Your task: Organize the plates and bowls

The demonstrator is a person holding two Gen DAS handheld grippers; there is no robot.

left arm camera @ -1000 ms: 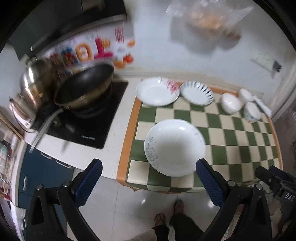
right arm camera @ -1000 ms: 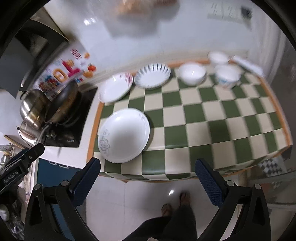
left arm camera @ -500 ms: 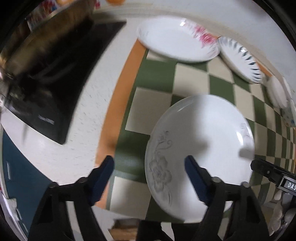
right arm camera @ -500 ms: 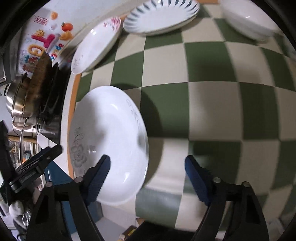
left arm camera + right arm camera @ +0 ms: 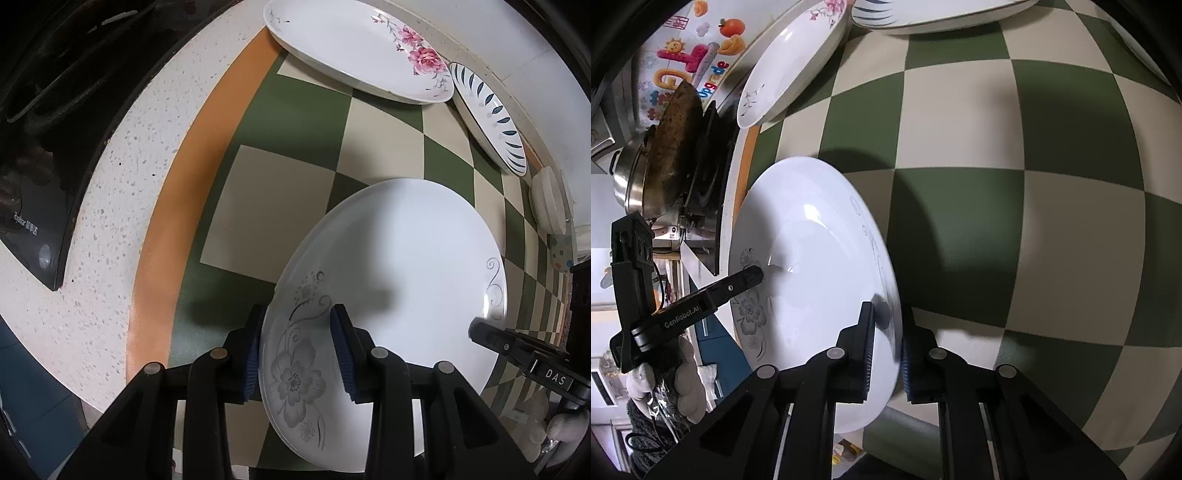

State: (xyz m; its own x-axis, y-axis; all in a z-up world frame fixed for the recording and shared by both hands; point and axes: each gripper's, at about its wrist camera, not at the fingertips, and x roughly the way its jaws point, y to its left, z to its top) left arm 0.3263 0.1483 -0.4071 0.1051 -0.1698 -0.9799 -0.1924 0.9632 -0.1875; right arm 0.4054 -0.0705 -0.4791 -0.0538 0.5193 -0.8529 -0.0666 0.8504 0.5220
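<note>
**Both hand-held grippers on one plate, three plates in view**

I count three plates. The big white plate [image 5: 399,258] with a grey flower print lies nearest me on the checked mat [image 5: 280,199], close to its front edge. At the back, a white plate with pink roses [image 5: 354,48] and a plate with dark leaf strokes [image 5: 487,122] lie side by side. To the right of them I see two white bowls [image 5: 548,199], perhaps more; the edge of the view hides the rest.

My left hand-held gripper [image 5: 295,350] straddles the near left rim of the big plate, one finger outside, one over the flower print; its jaws are closing, and the inner pad does not look to be pressing yet. My right hand-held gripper [image 5: 888,354] is pinching the plate's right rim, pads tight on it.

The surface is a speckled white counter [image 5: 122,206] under the green-and-cream mat with an orange border. To the left sits a black cooktop [image 5: 40,147] with a dark pan [image 5: 676,140] and a steel pot [image 5: 628,177]. Bright stickers [image 5: 687,62] cover the wall behind.
</note>
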